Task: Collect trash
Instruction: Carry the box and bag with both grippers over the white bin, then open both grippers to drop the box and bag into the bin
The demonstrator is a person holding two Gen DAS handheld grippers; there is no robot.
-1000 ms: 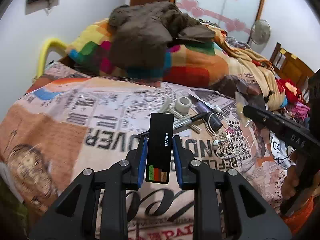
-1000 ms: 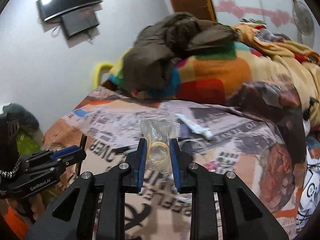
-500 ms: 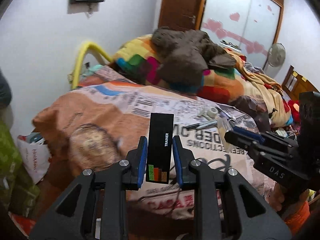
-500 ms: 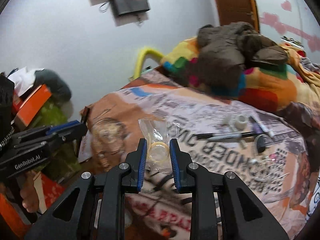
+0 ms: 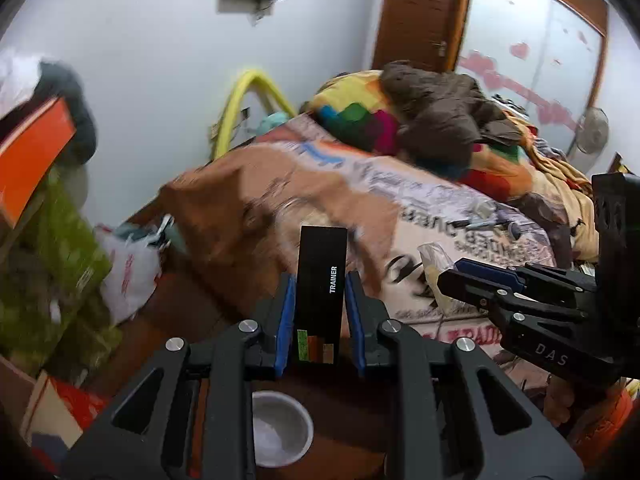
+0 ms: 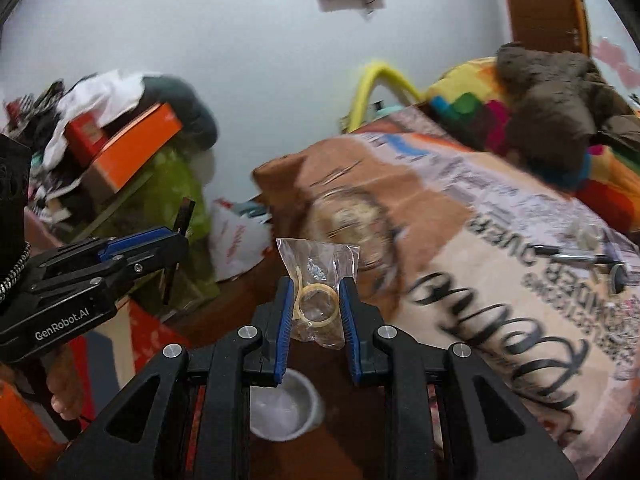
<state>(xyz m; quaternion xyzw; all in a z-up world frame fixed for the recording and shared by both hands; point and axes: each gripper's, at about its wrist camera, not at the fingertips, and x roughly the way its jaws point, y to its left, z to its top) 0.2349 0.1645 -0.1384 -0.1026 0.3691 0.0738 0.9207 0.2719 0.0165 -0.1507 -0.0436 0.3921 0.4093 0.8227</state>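
A bed (image 5: 440, 216) fills the right and far side of both views, covered by a brown and cream sheet printed with newspaper lettering. At its far end lies a multicoloured blanket (image 5: 352, 120) with a brown jacket (image 5: 436, 116) heaped on it. Pens and small clutter (image 5: 492, 220) lie on the sheet toward the right. On the left, against the white wall, stands a pile of boxes and clothes with an orange box (image 6: 136, 148) on top, and a white plastic bag (image 5: 128, 276) sits on the floor by the bed's near corner.

Low in both views, on the brown floor, stands a small round grey bin (image 5: 278, 428) with a white liner, directly below the fingers of each tool.

The left gripper (image 5: 321, 312) is closed on a flat black card (image 5: 323, 276) marked TRAINER, held upright between its blue pads above the bin. The right gripper (image 6: 316, 312) pinches a clear plastic bag (image 6: 318, 280) that contains a yellowish tape ring (image 6: 316, 304), also over the bin. In the left wrist view the right gripper appears on the right, near the bed edge, with the plastic bag at its tip.
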